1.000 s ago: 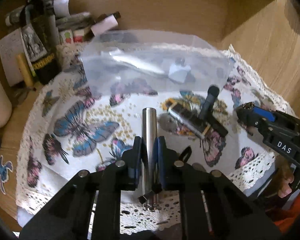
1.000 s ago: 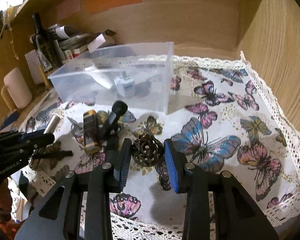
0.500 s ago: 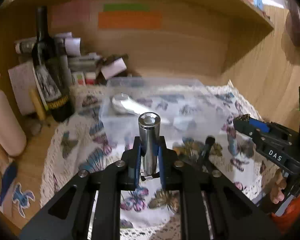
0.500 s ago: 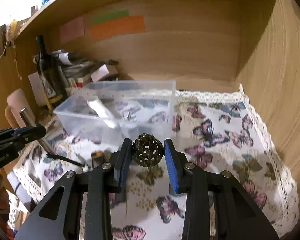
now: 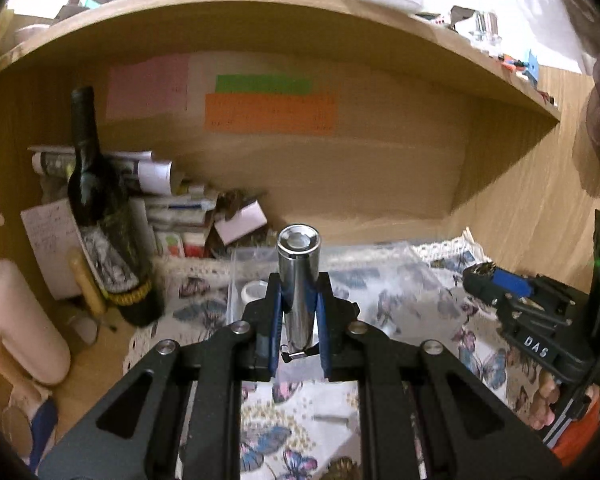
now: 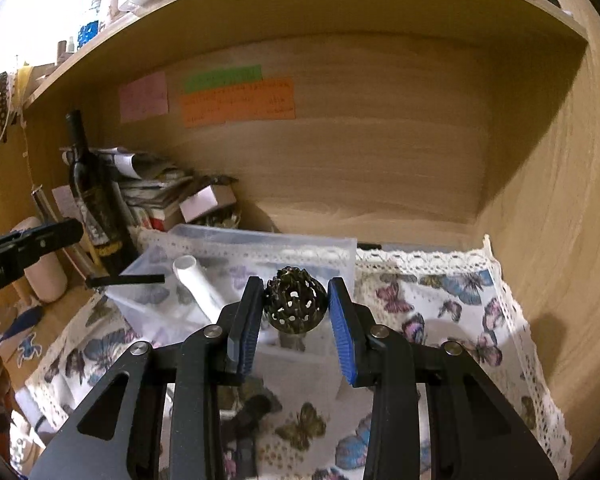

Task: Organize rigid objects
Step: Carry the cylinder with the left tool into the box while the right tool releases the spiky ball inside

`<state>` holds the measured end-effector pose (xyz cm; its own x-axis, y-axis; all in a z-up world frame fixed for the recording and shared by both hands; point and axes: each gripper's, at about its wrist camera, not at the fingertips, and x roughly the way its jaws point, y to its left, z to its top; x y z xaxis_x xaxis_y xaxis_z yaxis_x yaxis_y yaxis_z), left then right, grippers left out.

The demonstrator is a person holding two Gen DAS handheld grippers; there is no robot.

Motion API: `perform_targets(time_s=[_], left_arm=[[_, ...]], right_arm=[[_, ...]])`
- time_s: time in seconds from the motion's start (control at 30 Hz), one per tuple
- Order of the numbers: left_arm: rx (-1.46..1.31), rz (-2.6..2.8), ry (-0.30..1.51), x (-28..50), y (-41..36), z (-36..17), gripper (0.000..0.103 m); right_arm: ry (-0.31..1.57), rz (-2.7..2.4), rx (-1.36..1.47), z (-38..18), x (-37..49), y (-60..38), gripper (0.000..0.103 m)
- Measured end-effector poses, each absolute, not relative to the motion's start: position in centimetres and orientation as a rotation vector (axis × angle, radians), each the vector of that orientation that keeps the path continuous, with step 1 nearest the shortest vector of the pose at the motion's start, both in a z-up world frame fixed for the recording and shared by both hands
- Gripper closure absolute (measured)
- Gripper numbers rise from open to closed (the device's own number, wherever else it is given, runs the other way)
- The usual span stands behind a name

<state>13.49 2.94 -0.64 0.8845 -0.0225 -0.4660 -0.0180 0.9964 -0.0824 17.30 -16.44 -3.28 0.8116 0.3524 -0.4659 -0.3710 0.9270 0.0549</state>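
My left gripper is shut on a shiny metal cylinder, held upright in the air in front of the clear plastic box. My right gripper is shut on a dark perforated metal ball, held above the near side of the same box. A white tube lies inside the box. The right gripper shows at the right of the left wrist view; the left gripper shows at the left of the right wrist view.
A dark wine bottle, stacked papers and small boxes and a pale mug stand at the back left. The butterfly cloth covers the desk inside a wooden alcove. Dark items lie on the cloth below.
Both grippers have risen from the cloth with their objects and tilted up. The cylinder and the ball now sit level with the box instead of on the cloth.
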Motion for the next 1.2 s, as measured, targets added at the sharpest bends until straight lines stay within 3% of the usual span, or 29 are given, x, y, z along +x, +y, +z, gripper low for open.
perform_targets(time_s=[0.23,0.67,1.07,1.2], left_arm=[[-0.087,-0.018,0.488,16.6,3.1,-0.7,0.088],[-0.121,-0.082,0.702,22.3,3.4,-7.4,0.088],[-0.229,-0.116,0.82,23.8,5.0,-9.7,0.088],[-0.172,-0.069,0.784,23.3,4.7,-8.8,0.081]], right_arm=[[0.516,0.386,-0.054,-3.6,19.8,-15.5,0.072],[0.675,0.367,-0.085,-7.6,23.3,-14.2,0.072],[0.729,0.363,-0.133,-8.5,24.3,-13.0,0.072],[0.719,0.365,-0.124,-8.0,24.0,-13.3,0.068]])
